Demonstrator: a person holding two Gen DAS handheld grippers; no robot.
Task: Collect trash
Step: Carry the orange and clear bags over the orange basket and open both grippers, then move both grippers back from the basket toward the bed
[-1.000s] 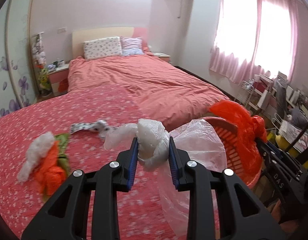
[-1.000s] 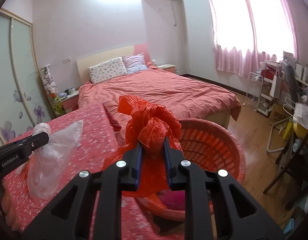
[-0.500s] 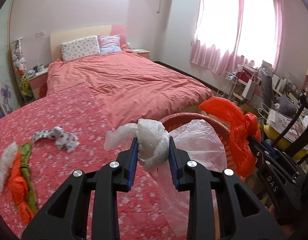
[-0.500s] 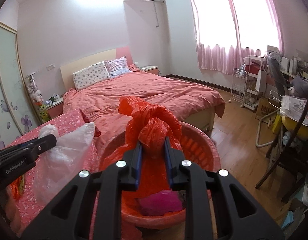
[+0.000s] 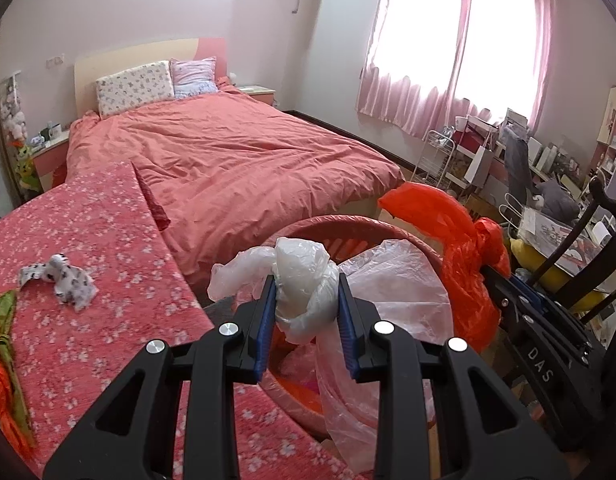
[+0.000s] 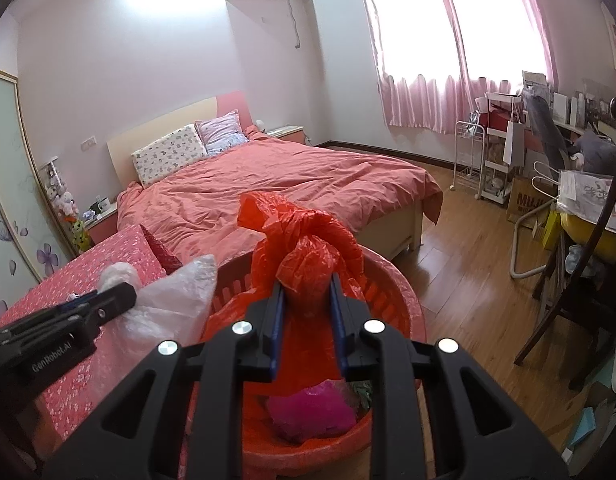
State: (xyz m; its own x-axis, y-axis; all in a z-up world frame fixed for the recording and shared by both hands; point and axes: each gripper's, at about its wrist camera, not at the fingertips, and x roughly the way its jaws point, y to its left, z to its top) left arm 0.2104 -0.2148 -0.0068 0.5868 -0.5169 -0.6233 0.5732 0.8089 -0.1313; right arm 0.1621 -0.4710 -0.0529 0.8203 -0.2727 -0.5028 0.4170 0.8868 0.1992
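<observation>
My left gripper (image 5: pixel 306 304) is shut on a knotted clear plastic bag (image 5: pixel 304 280), held above the near rim of a red round basket (image 5: pixel 339 224). My right gripper (image 6: pixel 306 308) is shut on a red plastic bag (image 6: pixel 308 256) that hangs over the same basket (image 6: pixel 391 292). A pink bag (image 6: pixel 311 412) lies inside the basket. On the red flowered table (image 5: pixel 108 280), a spotted white scrap (image 5: pixel 64 280) and an orange and green piece (image 5: pixel 0 360) lie at the left. The right gripper's red bag also shows in the left wrist view (image 5: pixel 455 248).
A bed with a red cover (image 5: pixel 228 160) stands behind the table. A wooden floor (image 6: pixel 467 260) lies right of the basket. A white rack (image 6: pixel 469 160), a cluttered desk and a dark chair (image 6: pixel 579 300) stand at the right.
Both grippers have moved right, off the table and over the basket, each still holding its bag. The scraps on the table have slid to the left of the view.
</observation>
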